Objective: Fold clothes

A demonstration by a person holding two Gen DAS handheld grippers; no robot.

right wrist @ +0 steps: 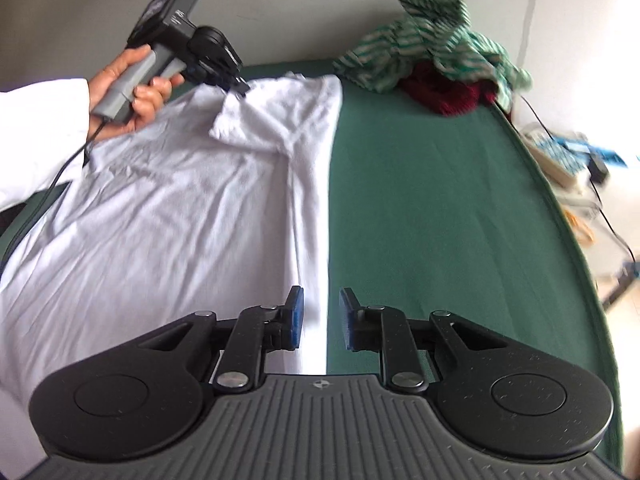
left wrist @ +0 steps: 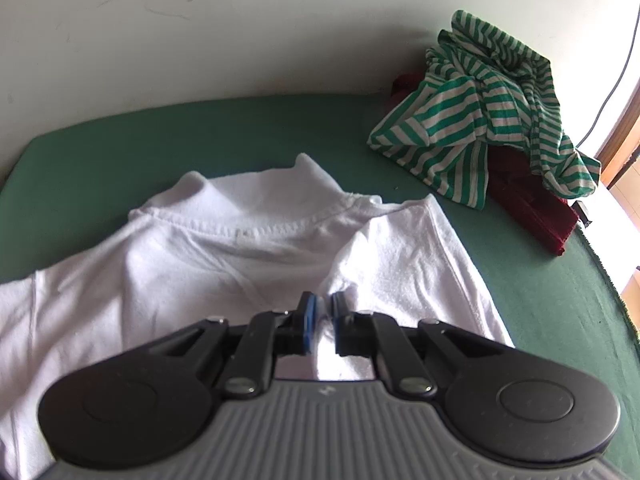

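Note:
A white T-shirt (left wrist: pixel 200 256) lies spread on the green table cover (left wrist: pixel 200 132), collar toward the wall. My left gripper (left wrist: pixel 323 312) is shut on a fold of the shirt's right sleeve, and white cloth shows between its blue pads. From the right wrist the shirt (right wrist: pixel 180 200) runs lengthwise, its right side forming a straight edge. There the left gripper (right wrist: pixel 240 89) pinches the sleeve near the shoulder, held by a hand (right wrist: pixel 136 92). My right gripper (right wrist: pixel 320 312) hovers over the shirt's right edge near the hem, its jaws narrowly apart with nothing pressed between the pads.
A green-and-white striped garment (left wrist: pixel 480 112) is heaped on a dark red one (left wrist: pixel 528 200) at the far right corner, also visible as the striped heap (right wrist: pixel 432 48). Bare green cover (right wrist: pixel 440 220) lies right of the shirt. Cables and clutter (right wrist: pixel 568 160) sit past the table's right edge.

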